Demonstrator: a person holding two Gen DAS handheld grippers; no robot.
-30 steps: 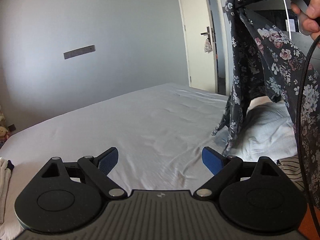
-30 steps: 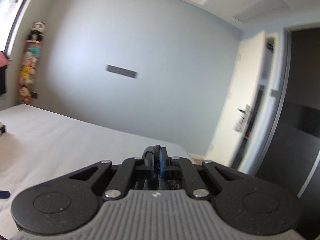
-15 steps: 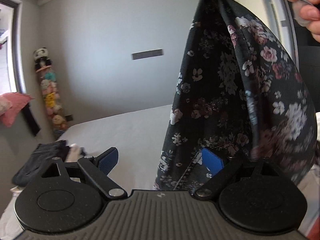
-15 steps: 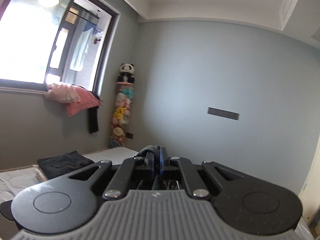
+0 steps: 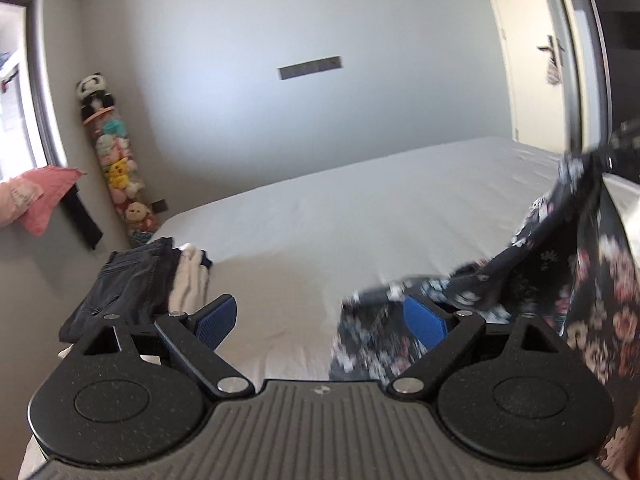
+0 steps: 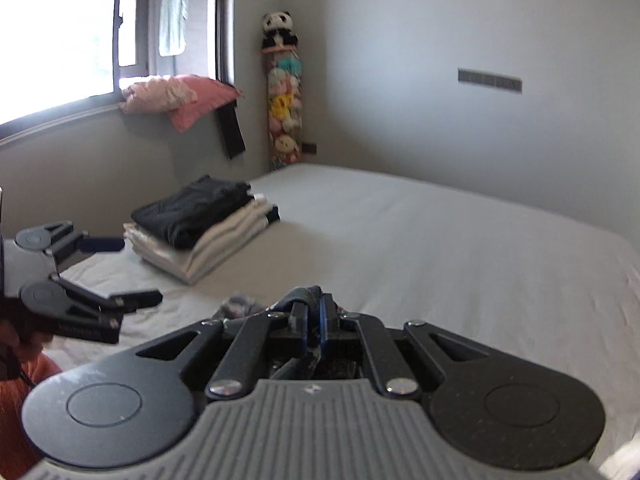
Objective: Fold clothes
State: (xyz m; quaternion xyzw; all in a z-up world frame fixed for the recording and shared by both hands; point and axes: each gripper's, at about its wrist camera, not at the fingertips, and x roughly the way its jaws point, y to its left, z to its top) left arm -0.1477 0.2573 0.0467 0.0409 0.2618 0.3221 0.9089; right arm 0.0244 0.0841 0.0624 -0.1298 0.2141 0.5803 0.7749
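Bedroom, grey walls (image 6: 460,20). Bed with white sheet (image 5: 360,216) fills most of the floor space. Window (image 6: 60,32) on the left, bright daylight. Pink pillow (image 6: 188,98) on the sill. Tall column of plush toys (image 6: 282,92) in the corner. Cream door (image 5: 532,52) far right.

The left gripper (image 5: 320,316) hung above the bed with its jaws spread wide, the blue pads (image 5: 216,316) well apart and nothing between them; seen from the right wrist view it sat low at the left, tipped on its side, fingers pointing right. The right gripper (image 6: 314,316) was clamped tight on a fold of dark floral cloth (image 6: 300,296), its pads pressed together. At the far right of the left wrist view its tip held the cloth aloft.
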